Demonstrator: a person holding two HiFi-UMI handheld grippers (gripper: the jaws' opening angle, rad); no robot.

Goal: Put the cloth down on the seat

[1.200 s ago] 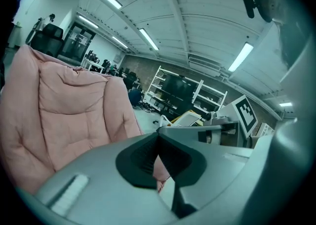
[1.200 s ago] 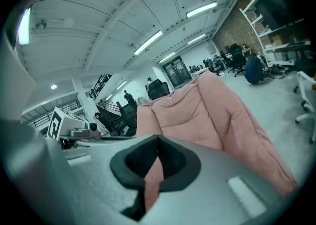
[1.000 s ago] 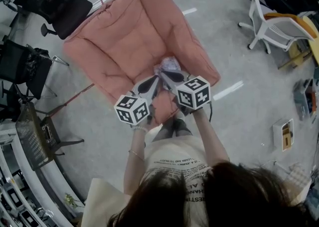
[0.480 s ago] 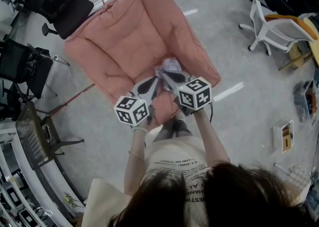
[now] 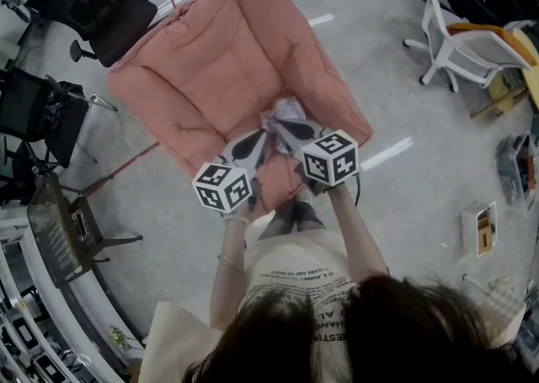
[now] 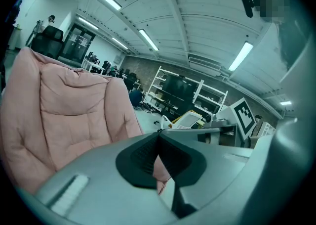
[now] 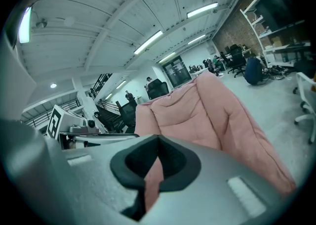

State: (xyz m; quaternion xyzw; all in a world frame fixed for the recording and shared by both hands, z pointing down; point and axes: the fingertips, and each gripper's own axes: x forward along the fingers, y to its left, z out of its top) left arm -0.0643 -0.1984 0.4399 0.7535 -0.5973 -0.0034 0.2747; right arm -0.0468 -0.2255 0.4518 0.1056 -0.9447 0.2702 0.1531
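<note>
Almost nothing is changed against the earlier frames: only the right tongs are shifted a trace to the side, and the cloth is kept at the same place.

Both forearms are seen nearest, then the two tongs. In each gripper view the tips are pressed together with no gap. The cloth itself is not shown there. In the head view it is gathered in a pale bunch right at the tips of the left tongs and the right tongs, so it is judged to be pinched by both. It is held low over the pink seat of the armchair. Whether it already touches the cushion cannot be told.

If the tongs are released unevenly, the cloth could be left hanging from one side and dragged off when that arm is pulled back. If it is dropped too near the front edge, it could slide to the floor.

The left forearm and right forearm are stretched forward and downward, and the tongs are angled inward so that their tips nearly meet.
</note>
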